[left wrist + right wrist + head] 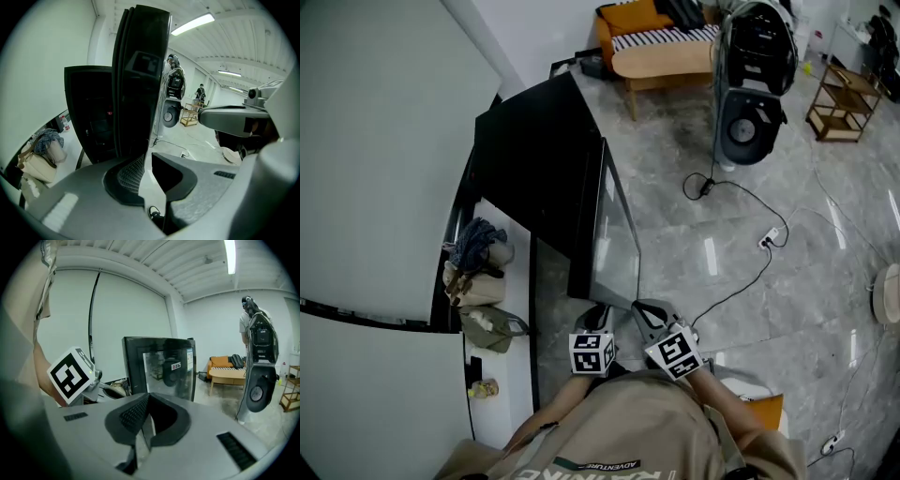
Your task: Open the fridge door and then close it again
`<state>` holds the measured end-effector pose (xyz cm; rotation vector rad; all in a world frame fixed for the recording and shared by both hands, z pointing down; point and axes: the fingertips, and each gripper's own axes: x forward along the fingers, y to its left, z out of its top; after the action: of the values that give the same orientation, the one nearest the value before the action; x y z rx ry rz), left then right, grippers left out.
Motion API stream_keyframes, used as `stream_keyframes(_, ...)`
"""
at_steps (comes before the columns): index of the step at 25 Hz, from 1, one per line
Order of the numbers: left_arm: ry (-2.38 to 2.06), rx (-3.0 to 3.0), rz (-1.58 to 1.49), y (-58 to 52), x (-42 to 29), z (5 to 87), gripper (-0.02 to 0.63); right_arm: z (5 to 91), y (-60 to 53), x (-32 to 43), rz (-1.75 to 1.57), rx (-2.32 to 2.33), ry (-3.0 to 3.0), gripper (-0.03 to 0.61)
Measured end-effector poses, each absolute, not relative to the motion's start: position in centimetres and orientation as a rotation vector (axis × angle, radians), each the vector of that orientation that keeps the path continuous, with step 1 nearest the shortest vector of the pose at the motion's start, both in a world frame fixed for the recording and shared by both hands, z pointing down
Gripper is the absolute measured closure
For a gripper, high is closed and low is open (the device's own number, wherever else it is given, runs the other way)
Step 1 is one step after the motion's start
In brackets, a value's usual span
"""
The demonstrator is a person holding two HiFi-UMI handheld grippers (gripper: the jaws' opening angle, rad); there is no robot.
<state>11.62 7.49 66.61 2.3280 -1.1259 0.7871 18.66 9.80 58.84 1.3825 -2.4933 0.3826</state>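
The left gripper is spread empty, just beside the open fridge door; the right gripper is pressed together. The door's sticker is unreadable; the shirt reads "ADVENTURE".

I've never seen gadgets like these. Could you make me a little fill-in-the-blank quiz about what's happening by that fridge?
1. The fridge is coloured ___.
2. Its glass door stands ___, swung out from the cabinet.
3. The sofa across the room has ___ cushions.
4. The person holds ___ grippers close to the door: the left gripper and the right gripper.

Missing words: black; open; orange; two.
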Motion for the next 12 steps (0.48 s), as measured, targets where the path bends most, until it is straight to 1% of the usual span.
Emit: stream_keyframes(12,-1.060,2.340,0.768,9.1,16.2,66.7,0.566,59.3,10.4,21.3,0.395,1.376,-2.504,0.583)
